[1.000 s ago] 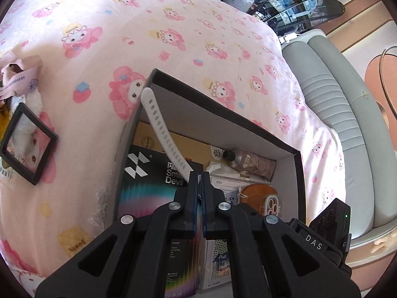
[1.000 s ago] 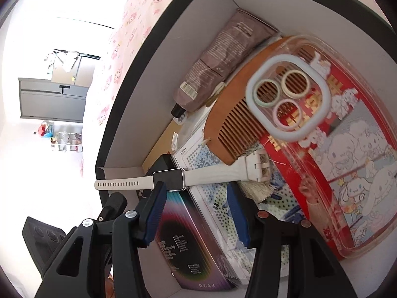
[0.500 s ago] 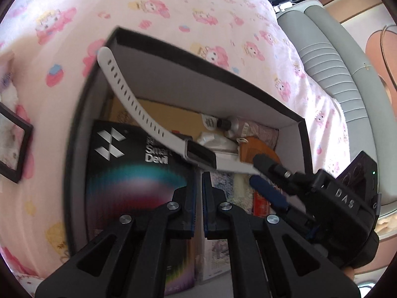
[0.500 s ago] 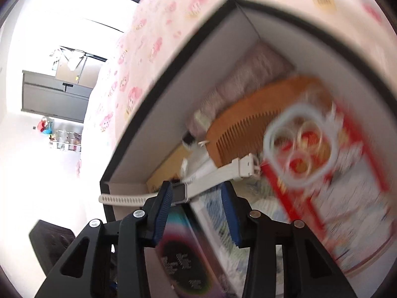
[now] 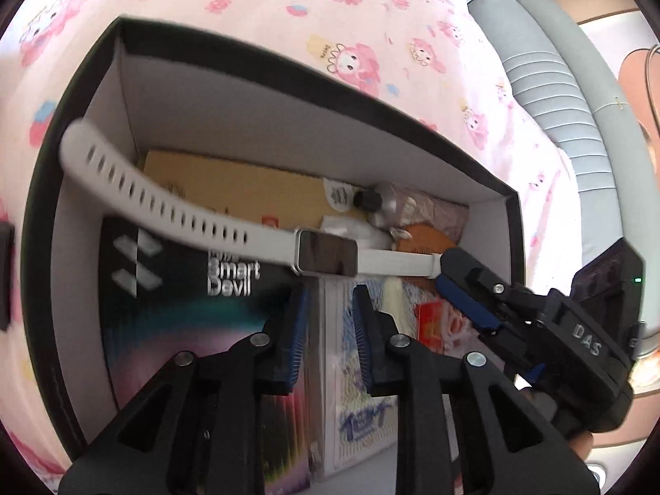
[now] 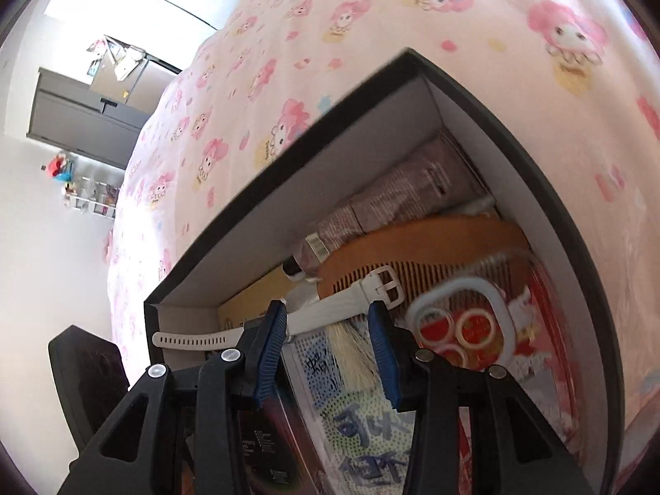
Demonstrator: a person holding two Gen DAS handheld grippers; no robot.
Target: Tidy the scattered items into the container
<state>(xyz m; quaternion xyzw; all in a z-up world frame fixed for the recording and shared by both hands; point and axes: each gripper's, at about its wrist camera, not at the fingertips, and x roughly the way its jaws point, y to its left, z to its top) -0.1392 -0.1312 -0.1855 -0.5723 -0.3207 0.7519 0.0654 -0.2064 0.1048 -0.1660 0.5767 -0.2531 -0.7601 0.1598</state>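
A white smartwatch [image 5: 326, 253] stretches across the open black box [image 5: 288, 78], its long strap end reaching over the left wall. My left gripper [image 5: 330, 288] sits just short of the watch face; its jaws are opening and nothing is between them. My right gripper [image 5: 444, 270] comes in from the right at the buckle end. In the right wrist view the strap [image 6: 330, 309] crosses the gap beyond the right gripper's [image 6: 325, 311] fingertips, buckle to the right. Those jaws stand partly apart and I see no pad pressing on the strap.
Inside the box lie a black "Smart Devil" package [image 5: 185, 309], a wooden comb [image 6: 412, 247], a brown tube [image 6: 412, 189] and a clear phone case [image 6: 474, 330]. The box rests on a pink cartoon bedsheet [image 5: 330, 20]. A grey padded headboard [image 5: 557, 82] runs along the right.
One second ago my left gripper was shut on the watch; now its jaws are apart and the watch lies past its tips. My right gripper narrowed and came in at the buckle end.
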